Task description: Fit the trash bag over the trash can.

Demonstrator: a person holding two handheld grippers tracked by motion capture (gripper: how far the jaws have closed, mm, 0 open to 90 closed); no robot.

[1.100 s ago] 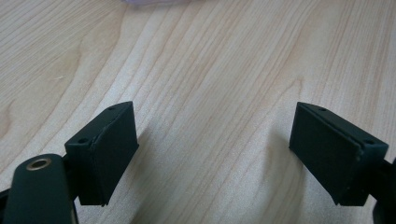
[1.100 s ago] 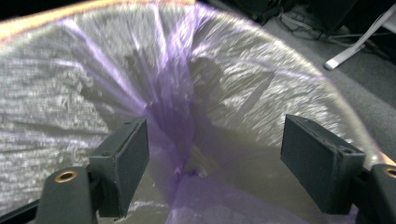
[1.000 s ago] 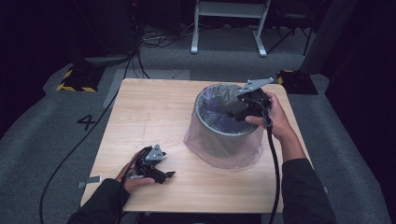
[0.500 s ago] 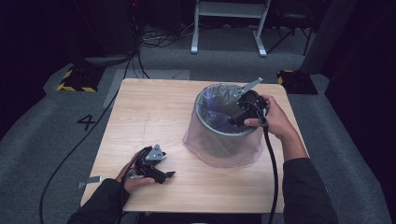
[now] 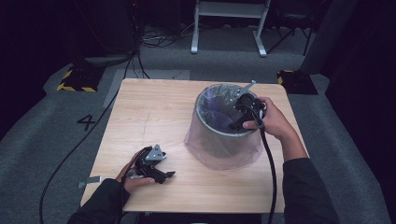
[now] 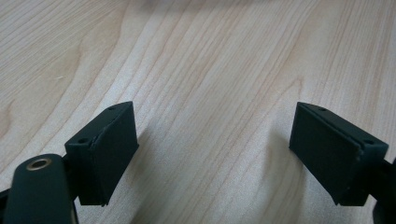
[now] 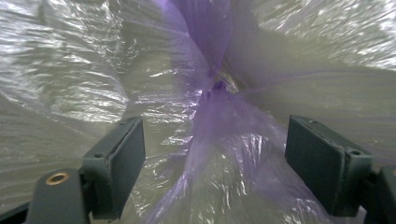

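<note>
Crinkly purple bag (image 7: 210,140) lines the round bin (image 5: 219,135).

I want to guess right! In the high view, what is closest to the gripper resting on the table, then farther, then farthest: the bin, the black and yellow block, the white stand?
From the left gripper:
1. Bin, just right.
2. Black and yellow block, floor, far left.
3. White stand, far back.

Bin (image 5: 219,140) bottom hidden by liner (image 7: 215,140)
</note>
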